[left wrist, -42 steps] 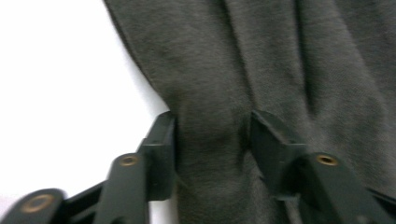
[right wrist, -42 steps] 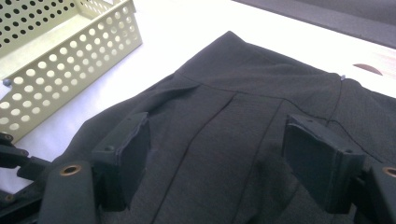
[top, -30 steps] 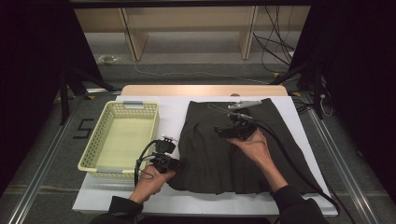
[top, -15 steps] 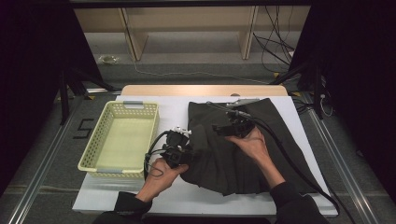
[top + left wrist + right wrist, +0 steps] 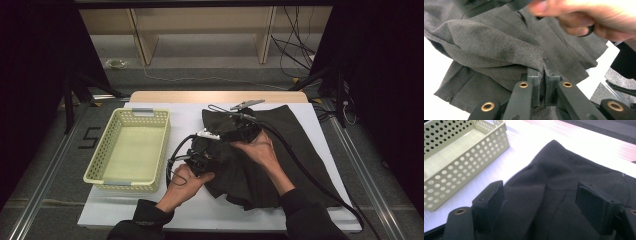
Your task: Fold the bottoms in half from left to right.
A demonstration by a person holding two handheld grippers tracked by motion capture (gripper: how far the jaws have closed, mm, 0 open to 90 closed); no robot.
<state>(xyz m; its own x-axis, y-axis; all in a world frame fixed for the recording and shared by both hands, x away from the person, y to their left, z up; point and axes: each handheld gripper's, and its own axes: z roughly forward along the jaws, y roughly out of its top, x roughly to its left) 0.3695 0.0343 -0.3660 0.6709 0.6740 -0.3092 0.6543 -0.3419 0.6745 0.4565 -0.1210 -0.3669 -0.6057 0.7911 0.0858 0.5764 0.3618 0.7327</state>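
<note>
One dark grey garment [image 5: 280, 160] lies on one white table [image 5: 200, 210], beside one pale yellow perforated basket [image 5: 131, 150]. Two hand-held grippers work over the cloth: the left gripper [image 5: 543, 75], its two jaws clamped on a fold of the fabric, and the right gripper [image 5: 541, 202], its two jaws standing wide apart above the garment. Two hands carry them, the left hand [image 5: 187, 180] and the right hand [image 5: 260, 149], each with one dark sleeve at the wrist. One black cable [image 5: 310, 180] trails from the right gripper across the cloth.
</note>
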